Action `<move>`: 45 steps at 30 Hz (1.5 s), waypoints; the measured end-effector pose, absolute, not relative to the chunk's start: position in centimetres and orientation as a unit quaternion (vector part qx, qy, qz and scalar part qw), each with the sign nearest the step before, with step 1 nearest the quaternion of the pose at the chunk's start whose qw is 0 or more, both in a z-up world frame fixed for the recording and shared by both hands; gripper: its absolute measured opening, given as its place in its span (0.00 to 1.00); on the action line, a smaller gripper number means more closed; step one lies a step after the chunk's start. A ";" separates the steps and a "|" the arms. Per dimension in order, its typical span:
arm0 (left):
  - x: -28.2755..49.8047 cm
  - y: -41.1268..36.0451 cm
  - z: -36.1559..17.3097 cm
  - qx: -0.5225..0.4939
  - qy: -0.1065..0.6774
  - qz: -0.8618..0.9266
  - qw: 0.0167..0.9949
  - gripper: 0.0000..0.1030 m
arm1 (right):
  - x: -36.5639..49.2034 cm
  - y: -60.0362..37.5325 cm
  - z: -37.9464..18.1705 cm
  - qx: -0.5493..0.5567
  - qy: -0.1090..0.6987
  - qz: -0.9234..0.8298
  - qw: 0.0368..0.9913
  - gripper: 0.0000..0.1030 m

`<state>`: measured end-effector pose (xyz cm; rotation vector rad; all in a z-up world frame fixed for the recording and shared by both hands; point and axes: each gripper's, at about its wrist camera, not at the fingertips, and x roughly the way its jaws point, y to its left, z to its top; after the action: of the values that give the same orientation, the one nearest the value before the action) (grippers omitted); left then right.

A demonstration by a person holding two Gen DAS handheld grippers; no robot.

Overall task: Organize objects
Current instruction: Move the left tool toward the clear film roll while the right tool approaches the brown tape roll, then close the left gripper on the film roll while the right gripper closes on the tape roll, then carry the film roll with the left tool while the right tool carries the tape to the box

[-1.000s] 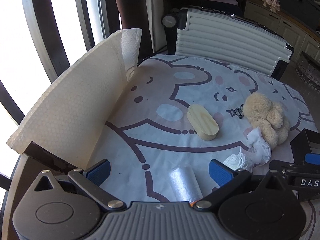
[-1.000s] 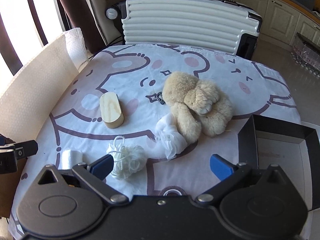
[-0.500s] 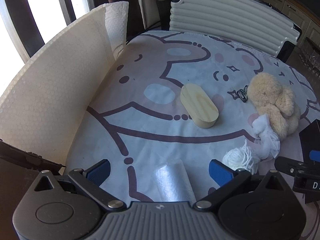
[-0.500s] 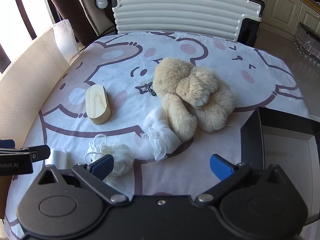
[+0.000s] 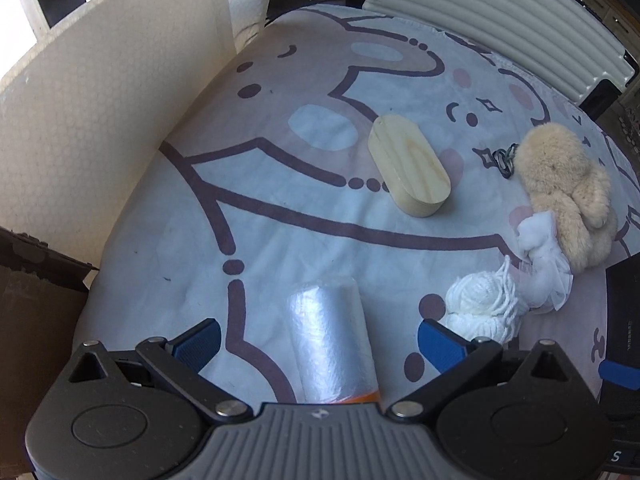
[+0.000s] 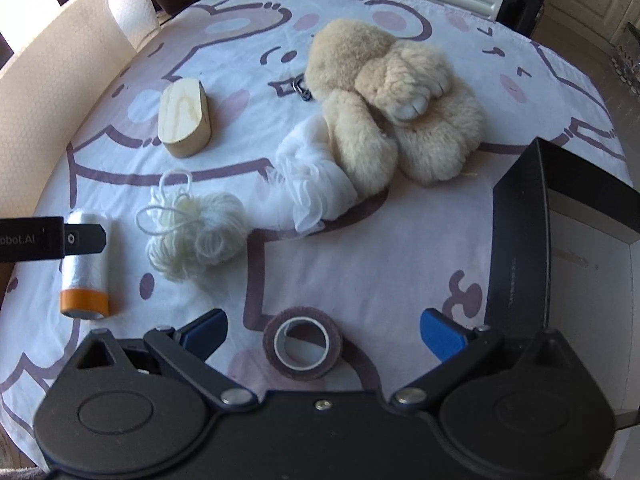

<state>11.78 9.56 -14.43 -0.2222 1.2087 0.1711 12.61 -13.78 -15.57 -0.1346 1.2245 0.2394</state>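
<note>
**Table stock: sorting barely begun**

Surface: a table under a cartoon-bear cloth [image 6: 400, 264], ribbed white suitcase [image 5: 480, 20] at the far edge, a curved white foam sheet [image 5: 100, 112] standing on your left.

Item 1: roll of clear film with an orange band [image 6: 85, 264], lying on its side. Your left gripper [image 5: 318, 334] has its jaws spread wide with the roll directly between them, not yet pinched.

Item 2: roll of brown tape [image 6: 303, 346], flat on the cloth, between the spread, empty jaws of your right gripper [image 6: 322, 334].

Item 3: ball of cream yarn [image 6: 196, 236], just beside the film roll, a loose loop trailing.

Item 4: bunched white gauze cloth [image 6: 312, 184], touching the plush.

Item 5: beige plush toy [image 6: 392, 100], with a small metal chain at its far end.

Item 6: oval wooden box [image 6: 184, 118], apart from the rest.

Receptacle: black open box [image 6: 520, 240] on your right; the part in view looks bare.

Status: by the look of it, nothing is stowed and all six items remain on the cloth. Two seem lined up for pickup.
</note>
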 end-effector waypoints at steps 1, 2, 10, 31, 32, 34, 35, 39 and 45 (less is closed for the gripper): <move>11.7 9.6 -14.7 -0.108 0.570 0.081 0.810 1.00 | 12.6 -13.8 -16.0 -0.065 0.579 0.109 0.805 1.00; 11.7 9.6 -14.9 -0.111 0.573 0.082 0.808 1.00 | 12.6 -13.8 -16.2 -0.065 0.585 0.107 0.801 1.00; 12.1 9.9 -15.9 -0.146 0.580 0.077 0.798 0.97 | 12.6 -13.0 -18.5 -0.090 0.615 0.108 0.776 1.00; 12.1 10.4 -16.6 -0.189 0.593 0.073 0.779 0.50 | 12.2 -14.6 -17.1 -0.073 0.569 0.137 0.808 0.76; 12.2 10.4 -16.6 -0.189 0.593 0.072 0.779 0.50 | 12.2 -14.6 -17.1 -0.070 0.570 0.137 0.807 0.73; 12.1 10.4 -16.6 -0.188 0.592 0.073 0.780 0.49 | 12.3 -14.5 -17.0 -0.070 0.574 0.136 0.805 0.70; 12.1 10.4 -16.6 -0.186 0.593 0.073 0.780 0.48 | 12.4 -14.4 -17.0 -0.069 0.575 0.138 0.803 0.67; 12.1 10.1 -16.6 -0.177 0.595 0.068 0.781 0.48 | 12.2 -14.1 -16.8 -0.073 0.577 0.147 0.800 0.56; 12.0 10.1 -16.5 -0.173 0.599 0.066 0.779 0.43 | 12.0 -13.3 -16.5 -0.087 0.574 0.163 0.798 0.43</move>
<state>12.04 10.13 -16.55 -0.3746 1.2960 0.1433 12.03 -13.33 -16.46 -0.1857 1.2324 0.3500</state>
